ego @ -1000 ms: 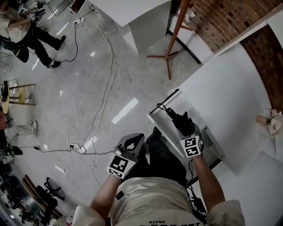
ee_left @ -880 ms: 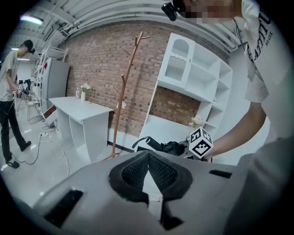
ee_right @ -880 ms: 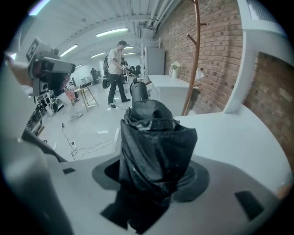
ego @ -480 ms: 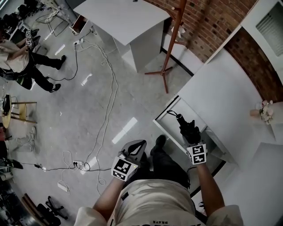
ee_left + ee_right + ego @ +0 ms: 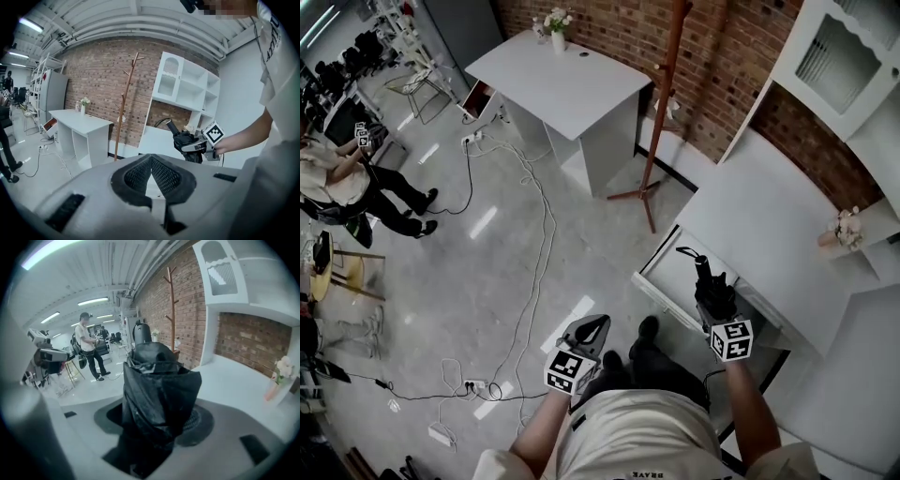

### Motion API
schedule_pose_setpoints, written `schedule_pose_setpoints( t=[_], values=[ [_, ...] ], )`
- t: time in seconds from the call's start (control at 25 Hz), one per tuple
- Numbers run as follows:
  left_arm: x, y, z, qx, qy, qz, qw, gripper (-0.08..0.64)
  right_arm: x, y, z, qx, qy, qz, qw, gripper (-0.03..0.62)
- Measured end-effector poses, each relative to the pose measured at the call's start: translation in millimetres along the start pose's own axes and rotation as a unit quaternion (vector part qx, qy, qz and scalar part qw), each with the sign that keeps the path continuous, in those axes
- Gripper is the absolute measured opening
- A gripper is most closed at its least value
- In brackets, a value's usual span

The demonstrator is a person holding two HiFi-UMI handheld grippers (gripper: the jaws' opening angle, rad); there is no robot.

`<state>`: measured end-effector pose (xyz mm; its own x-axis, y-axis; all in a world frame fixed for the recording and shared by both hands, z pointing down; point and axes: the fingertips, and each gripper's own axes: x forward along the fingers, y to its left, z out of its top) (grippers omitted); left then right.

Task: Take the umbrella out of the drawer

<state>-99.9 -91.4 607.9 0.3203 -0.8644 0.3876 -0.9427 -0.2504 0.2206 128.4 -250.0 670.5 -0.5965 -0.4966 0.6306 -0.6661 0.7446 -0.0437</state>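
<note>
A folded black umbrella (image 5: 710, 286) is clamped in my right gripper (image 5: 713, 298), handle and wrist strap pointing away from me. It hangs above the open white drawer (image 5: 653, 281) and touches nothing else. In the right gripper view the umbrella (image 5: 157, 380) fills the space between the jaws of my right gripper (image 5: 157, 416), its handle (image 5: 142, 331) sticking out ahead. My left gripper (image 5: 592, 324) is held out over the floor to the drawer's left. Its pads meet at the tip with nothing between them, as my left gripper (image 5: 151, 159) shows in its own view, where the umbrella (image 5: 187, 140) appears beyond.
The drawer belongs to a white cabinet (image 5: 759, 220) against the brick wall, with a flower vase (image 5: 842, 230) on it. A wooden coat stand (image 5: 661, 103) and a white table (image 5: 562, 80) stand further off. Cables (image 5: 534, 234) run across the floor; a person (image 5: 347, 178) stands far left.
My right gripper has lifted the umbrella up out of the drawer. The left gripper has shifted a little over the floor. The head view has tilted up, showing more of the room.
</note>
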Motion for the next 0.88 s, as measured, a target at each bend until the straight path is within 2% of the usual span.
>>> schedule_pose_setpoints(
  t=[0.12,0.4,0.88],
  values=[
    [-16.9,2.2,-8.5,-0.001,-0.012,-0.006,0.9999,0.025,-20.7,6.8,4.7,0.014,-0.025,-0.017,0.999,0.265],
    [-35.4,-4.2,-1.0,0.006,-0.031,-0.027,0.9991,0.025,-76.5,20.0,11.6,0.036,-0.071,-0.047,0.996,0.265],
    [-19.5,-52.8,24.3,0.019,-0.045,-0.096,0.9942,0.025,-168.3,32.0,19.0,0.069,-0.139,-0.075,0.985,0.265]
  ],
)
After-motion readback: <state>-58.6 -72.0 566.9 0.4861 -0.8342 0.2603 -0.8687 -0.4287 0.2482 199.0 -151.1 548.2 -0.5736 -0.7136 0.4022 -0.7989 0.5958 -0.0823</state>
